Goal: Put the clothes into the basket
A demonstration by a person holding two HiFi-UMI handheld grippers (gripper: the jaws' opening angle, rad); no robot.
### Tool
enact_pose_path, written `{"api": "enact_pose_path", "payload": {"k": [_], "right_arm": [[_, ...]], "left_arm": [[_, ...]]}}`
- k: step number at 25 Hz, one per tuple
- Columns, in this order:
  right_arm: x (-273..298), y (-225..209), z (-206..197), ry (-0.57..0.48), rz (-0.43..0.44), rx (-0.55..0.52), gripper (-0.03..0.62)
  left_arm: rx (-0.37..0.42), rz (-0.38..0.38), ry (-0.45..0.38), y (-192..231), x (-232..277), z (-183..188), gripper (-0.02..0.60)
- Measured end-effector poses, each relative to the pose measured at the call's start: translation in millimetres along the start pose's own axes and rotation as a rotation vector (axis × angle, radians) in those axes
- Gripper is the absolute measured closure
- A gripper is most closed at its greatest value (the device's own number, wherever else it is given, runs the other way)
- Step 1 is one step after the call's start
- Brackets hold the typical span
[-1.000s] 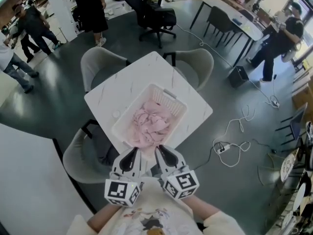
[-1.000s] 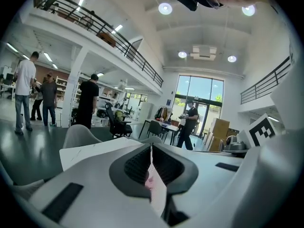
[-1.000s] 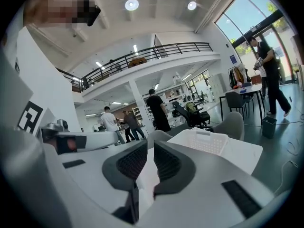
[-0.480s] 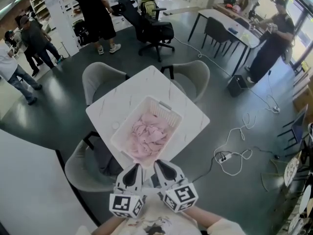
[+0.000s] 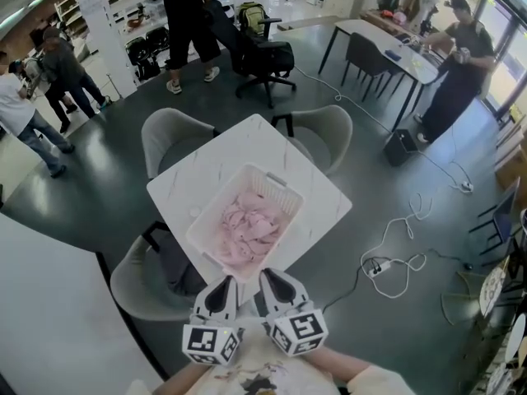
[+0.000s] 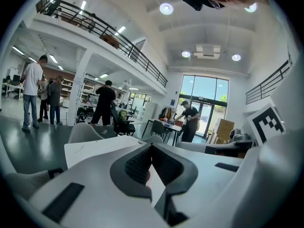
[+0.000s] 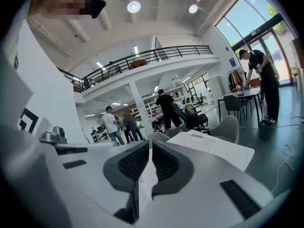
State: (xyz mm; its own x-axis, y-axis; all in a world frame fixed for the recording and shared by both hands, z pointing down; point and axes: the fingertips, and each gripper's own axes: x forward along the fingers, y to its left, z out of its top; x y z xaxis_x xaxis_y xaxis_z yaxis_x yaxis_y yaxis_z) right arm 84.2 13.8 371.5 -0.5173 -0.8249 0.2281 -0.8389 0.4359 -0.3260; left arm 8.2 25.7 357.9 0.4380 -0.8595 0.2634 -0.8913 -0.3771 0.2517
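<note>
White table beneath basket of crumpled pink clothes; left hand-held gripper and right hand-held gripper closed, empty.

The left gripper and the right gripper are side by side, just short of the table. Directly ahead of both, the basket sits on the table with the clothes in it. One chair stands left of the left gripper. A power strip lies on the floor, right of the right gripper.
</note>
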Motion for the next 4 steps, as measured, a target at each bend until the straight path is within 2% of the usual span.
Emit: {"api": "enact_pose_path", "payload": {"k": [4], "right_arm": [[-1.0, 0.1, -3.9, 0.004, -0.009, 0.011, 0.566]], "left_arm": [[0.001, 0.012, 0.005, 1.6, -0.8, 0.2, 0.571]]}}
